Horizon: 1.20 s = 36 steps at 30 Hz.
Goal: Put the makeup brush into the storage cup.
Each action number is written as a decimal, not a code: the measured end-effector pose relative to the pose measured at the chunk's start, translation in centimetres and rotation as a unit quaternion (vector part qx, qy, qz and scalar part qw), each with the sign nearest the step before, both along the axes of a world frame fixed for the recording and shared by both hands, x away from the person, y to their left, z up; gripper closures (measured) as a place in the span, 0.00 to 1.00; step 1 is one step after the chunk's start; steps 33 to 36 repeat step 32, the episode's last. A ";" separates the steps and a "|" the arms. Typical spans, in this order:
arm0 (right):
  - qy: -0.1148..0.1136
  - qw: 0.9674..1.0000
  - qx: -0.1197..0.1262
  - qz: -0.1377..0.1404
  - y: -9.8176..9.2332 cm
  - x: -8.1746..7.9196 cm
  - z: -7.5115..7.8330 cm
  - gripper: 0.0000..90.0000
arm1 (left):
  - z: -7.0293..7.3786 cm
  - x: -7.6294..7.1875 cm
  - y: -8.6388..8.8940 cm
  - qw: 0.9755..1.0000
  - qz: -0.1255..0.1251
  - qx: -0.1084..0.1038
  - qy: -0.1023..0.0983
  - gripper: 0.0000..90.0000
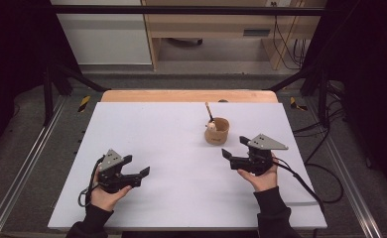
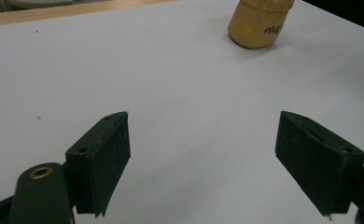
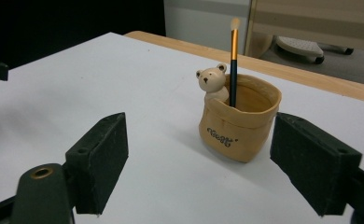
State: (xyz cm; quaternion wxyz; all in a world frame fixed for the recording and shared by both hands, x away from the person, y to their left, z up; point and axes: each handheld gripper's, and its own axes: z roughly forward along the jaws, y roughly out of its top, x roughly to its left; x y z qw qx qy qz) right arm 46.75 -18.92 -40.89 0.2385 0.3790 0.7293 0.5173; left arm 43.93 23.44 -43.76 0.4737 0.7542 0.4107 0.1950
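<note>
Tan bear-trimmed cup (image 3: 240,127) holding an upright brush (image 3: 234,60), right of centre on the white surface (image 1: 181,148). Probably ceramic: rigid, breakable; grip its sides. Left tongs (image 1: 136,171) and right tongs (image 1: 235,147) wide, empty.

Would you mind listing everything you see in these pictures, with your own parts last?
Table: one, white top with a wooden far edge, centre of the high view.
Pot: one, tan with dark lettering, upright on the table's far right part, just beyond the right tool.
Bear figure: one, cream, at the pot's rim.
Brush: one, dark handle, gold band, pale tip, standing in the pot.
Left tool: one, black, jaws open, held low over the table's near left.
Right tool: one, black, jaws open, near the pot.
Hands: two, dark sleeves, bottom of the high view.
</note>
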 end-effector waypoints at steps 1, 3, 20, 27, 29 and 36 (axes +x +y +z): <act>-0.001 1.000 0.001 0.000 -0.1 -0.1 0.0 0.21 | 0.0 0.0 0.0 1.000 0.000 0.000 -0.001 0.19; -0.004 1.000 0.006 0.000 -0.6 -0.7 0.2 0.18 | 0.1 0.0 0.1 1.000 -0.001 -0.001 -0.003 0.19; 0.015 0.999 -0.030 -0.005 -3.0 -2.9 -1.0 0.07 | 0.2 -0.2 0.4 1.000 0.001 -0.006 -0.005 0.16; 0.021 0.999 -0.039 -0.008 -3.4 -3.3 -1.6 0.06 | 0.1 -0.3 0.6 1.000 0.002 -0.006 -0.005 0.15; 0.021 0.999 -0.040 -0.010 -3.5 -3.4 -1.7 0.06 | 0.1 -0.3 0.7 1.000 0.003 -0.008 -0.007 0.15; 0.021 0.999 -0.039 -0.013 -3.8 -3.5 -1.7 0.06 | 0.2 -0.4 0.8 1.000 0.004 -0.010 -0.007 0.15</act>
